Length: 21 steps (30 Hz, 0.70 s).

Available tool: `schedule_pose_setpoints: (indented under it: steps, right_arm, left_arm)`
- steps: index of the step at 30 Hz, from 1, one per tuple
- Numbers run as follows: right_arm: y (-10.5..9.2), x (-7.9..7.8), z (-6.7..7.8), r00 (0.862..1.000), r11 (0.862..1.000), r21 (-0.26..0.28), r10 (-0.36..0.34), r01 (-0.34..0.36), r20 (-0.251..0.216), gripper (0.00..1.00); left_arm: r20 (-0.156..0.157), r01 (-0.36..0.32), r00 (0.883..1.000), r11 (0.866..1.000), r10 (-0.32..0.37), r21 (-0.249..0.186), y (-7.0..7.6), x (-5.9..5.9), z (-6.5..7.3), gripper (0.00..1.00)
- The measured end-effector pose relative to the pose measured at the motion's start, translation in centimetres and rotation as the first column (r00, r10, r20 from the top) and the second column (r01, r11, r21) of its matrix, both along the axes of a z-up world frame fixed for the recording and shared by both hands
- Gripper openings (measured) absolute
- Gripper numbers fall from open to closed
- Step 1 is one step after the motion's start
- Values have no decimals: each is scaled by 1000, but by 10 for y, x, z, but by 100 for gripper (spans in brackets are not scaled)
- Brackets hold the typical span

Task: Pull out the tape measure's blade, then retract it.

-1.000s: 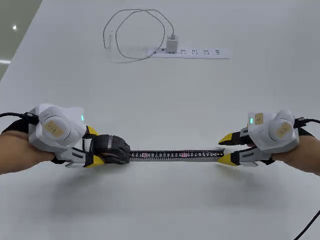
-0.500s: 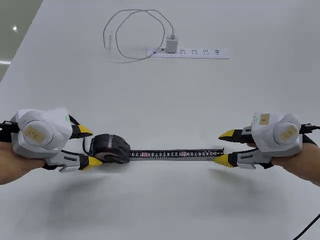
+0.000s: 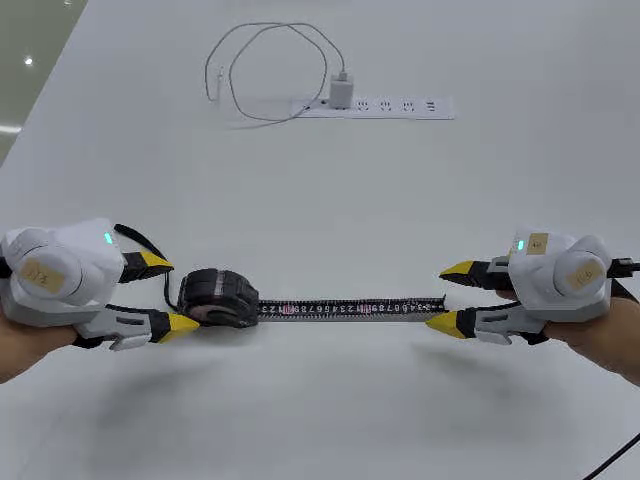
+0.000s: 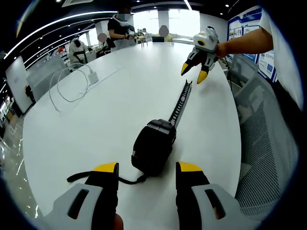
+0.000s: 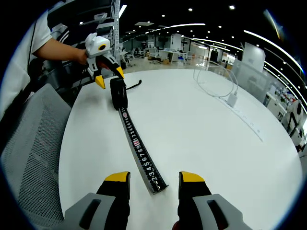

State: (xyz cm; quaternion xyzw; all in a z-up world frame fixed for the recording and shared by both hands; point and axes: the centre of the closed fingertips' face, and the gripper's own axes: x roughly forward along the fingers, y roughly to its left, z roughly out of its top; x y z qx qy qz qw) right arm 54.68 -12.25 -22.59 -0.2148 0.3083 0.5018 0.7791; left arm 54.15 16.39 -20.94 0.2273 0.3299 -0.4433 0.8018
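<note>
A black tape measure case lies on the white table, with its blade pulled out flat to the right. My left gripper is open just left of the case and apart from it. My right gripper is open at the blade's free end, with nothing between its fingers. In the left gripper view, the case sits just beyond my open left gripper, and the blade runs toward the right gripper. In the right gripper view, the blade ends between the tips of my open right gripper; the case and left gripper lie beyond.
A white power strip with a plugged charger and a looped white cable lies at the table's far side. A thin black strap trails from the case. A grey mesh chair stands at the near edge.
My left gripper has let go of the case and backed off to the left. The case and the extended blade have stayed put. The right gripper has barely moved.
</note>
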Motion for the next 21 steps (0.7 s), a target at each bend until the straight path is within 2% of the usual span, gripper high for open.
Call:
schedule_pose_setpoints:
  steps: [3,7,10,15,21]
  right_arm:
    - [1,-4,3,1000,1000,16,-26,26,0,40]
    - [0,-7,5,999,998,27,-52,52,8,43]
    - [-1,-8,8,996,994,63,-93,93,1,44]
    - [-2,-15,8,993,991,67,-119,118,10,49]
    - [-3,-23,8,990,988,65,-139,138,13,53]
  left_arm:
    - [-2,-40,999,999,40,-30,2,0,2,45]
    - [10,-65,998,997,65,-40,4,-2,5,48]
    - [18,-86,996,995,87,-58,5,-3,10,50]
    - [29,-114,993,990,116,-79,6,-5,16,54]
    - [31,-137,990,986,140,-96,6,-12,16,59]
